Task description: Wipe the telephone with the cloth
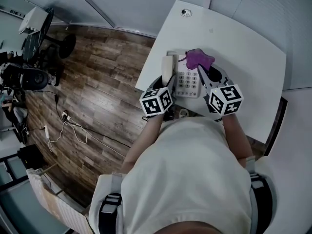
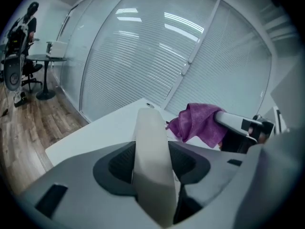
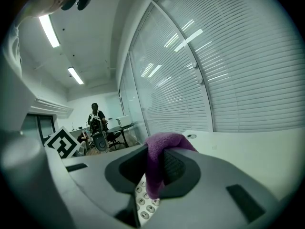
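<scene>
Phone (image 1: 188, 80): left tongs (image 2: 152, 162) clamp handset (image 2: 147, 128), right tongs (image 3: 155, 170) pinch cloth (image 3: 160, 144); I should drag it lightly over keys (image 3: 143, 200) beneath them.

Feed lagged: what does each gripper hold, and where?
Left gripper clamps the handset across its long sides; right gripper pinches a bunched fold of the purple cloth.

From here the cloth (image 1: 199, 58) is purple, sitting at about one o'clock of the telephone (image 1: 187, 81), whose body and keys look white, perhaps cream in this flat light. The handset (image 2: 152, 161) is pale cream between the grey jaws of my left gripper (image 2: 153, 144), with darker ribbed pads (image 2: 116, 163). The table (image 1: 243, 43) is plain white. At nine o'clock of it, the floor (image 1: 92, 96) shows brown wood-grain planks. The left cube (image 1: 157, 101) and right cube (image 1: 225, 99) carry black-and-white square markers.
</scene>
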The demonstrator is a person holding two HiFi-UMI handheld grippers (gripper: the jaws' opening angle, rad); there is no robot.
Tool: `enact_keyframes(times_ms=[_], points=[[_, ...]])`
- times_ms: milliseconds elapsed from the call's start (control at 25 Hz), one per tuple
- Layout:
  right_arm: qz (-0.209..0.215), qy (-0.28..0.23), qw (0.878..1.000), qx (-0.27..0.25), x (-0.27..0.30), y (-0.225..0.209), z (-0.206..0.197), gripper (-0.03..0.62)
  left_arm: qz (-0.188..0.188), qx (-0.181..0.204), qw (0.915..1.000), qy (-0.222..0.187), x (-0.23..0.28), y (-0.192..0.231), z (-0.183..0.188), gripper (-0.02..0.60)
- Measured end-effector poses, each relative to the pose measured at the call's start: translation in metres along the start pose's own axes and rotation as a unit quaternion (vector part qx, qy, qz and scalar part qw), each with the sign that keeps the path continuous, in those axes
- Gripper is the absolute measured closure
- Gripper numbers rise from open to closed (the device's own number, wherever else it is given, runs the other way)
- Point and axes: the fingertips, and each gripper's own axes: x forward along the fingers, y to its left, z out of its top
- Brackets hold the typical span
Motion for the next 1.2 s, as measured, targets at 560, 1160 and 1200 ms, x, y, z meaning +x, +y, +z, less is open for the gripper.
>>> enact_keyframes(times_ms=[560, 1160, 1200], points=[[0.046, 0.004, 0.999, -0.024, 0.025, 0.033, 0.014, 0.525, -0.090, -0.103, 0.9882, -0.069, -0.046, 0.011, 0.029, 0.357], [0.088, -0.030, 0.992, -0.091, 0.041, 0.076, 0.061, 0.525, -0.294, -0.185, 0.9291, -0.126, -0.091, -0.034, 0.061, 0.357], [0.091, -0.033, 0.991, -0.095, 0.041, 0.078, 0.064, 0.525, -0.305, -0.189, 0.9247, -0.128, -0.093, -0.036, 0.062, 0.357]])
